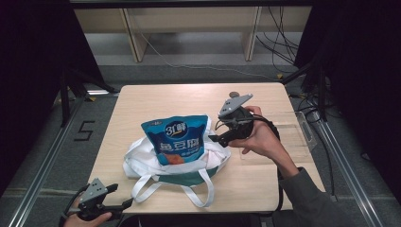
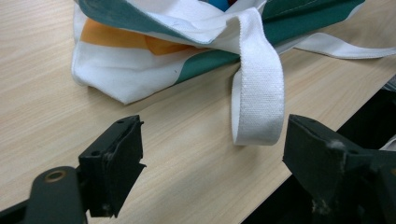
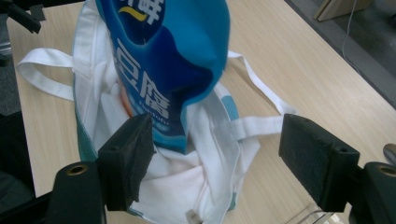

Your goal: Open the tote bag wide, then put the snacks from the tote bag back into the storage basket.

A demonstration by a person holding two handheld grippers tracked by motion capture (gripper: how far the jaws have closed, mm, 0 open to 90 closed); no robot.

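A blue snack bag (image 1: pixel 176 139) (image 3: pixel 163 56) stands upright in the mouth of a white and green tote bag (image 1: pixel 142 163) (image 3: pixel 177 186) at the middle of the wooden table (image 1: pixel 156 99). To the bag's right, my right gripper (image 1: pixel 219 139) (image 3: pixel 217 126) is open, its jaws pointing at the snack bag and apart from it. My left gripper (image 1: pixel 122 196) (image 2: pixel 215 135) is open off the table's front left corner. One white tote handle (image 2: pixel 259 93) loops down on the table just ahead of its jaws, untouched. The tote (image 2: pixel 140 51) lies beyond it.
A clear plastic tray (image 1: pixel 295 135) sits at the table's right edge behind the right hand. A small round object (image 1: pixel 234 94) lies near the far edge. Cables and wooden shelving stand on the floor beyond the table. Dark frame rails run along both sides.
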